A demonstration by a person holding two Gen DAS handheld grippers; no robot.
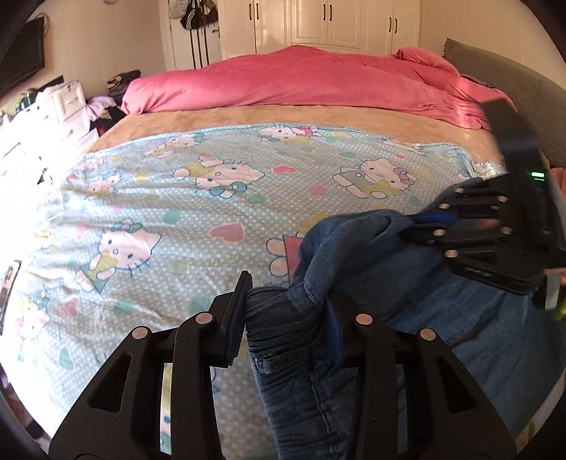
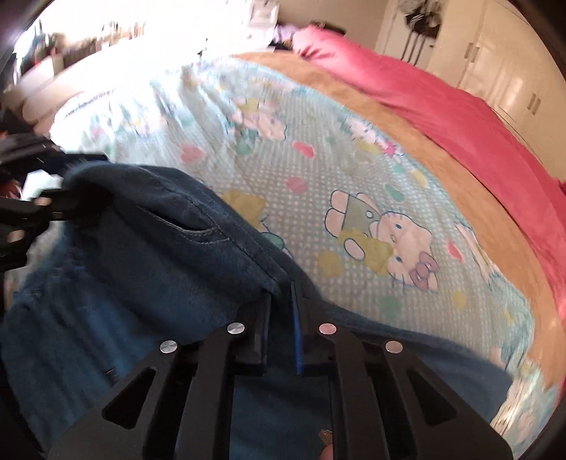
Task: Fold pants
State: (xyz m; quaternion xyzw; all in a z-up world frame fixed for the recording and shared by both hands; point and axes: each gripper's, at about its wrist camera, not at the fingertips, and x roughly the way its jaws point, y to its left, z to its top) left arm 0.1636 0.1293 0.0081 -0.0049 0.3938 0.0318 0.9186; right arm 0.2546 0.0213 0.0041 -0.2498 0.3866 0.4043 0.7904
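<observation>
The pants are dark blue jeans (image 1: 442, 318), lifted over a Hello Kitty sheet (image 1: 184, 198) on the bed. My left gripper (image 1: 286, 318) is shut on a bunched edge of the jeans, which hang down between its fingers. My right gripper (image 2: 281, 311) is shut on a folded edge of the jeans (image 2: 159, 254). In the left wrist view the right gripper (image 1: 406, 226) comes in from the right and clamps the denim. In the right wrist view the left gripper (image 2: 60, 201) grips the far corner of the jeans at the left. The lower part of the jeans is hidden.
A pink duvet (image 1: 300, 81) is bunched along the far side of the bed, with a tan blanket strip (image 1: 283, 116) before it. White wardrobes (image 1: 325, 24) stand behind. A white dresser (image 1: 67, 106) with clutter stands at the left.
</observation>
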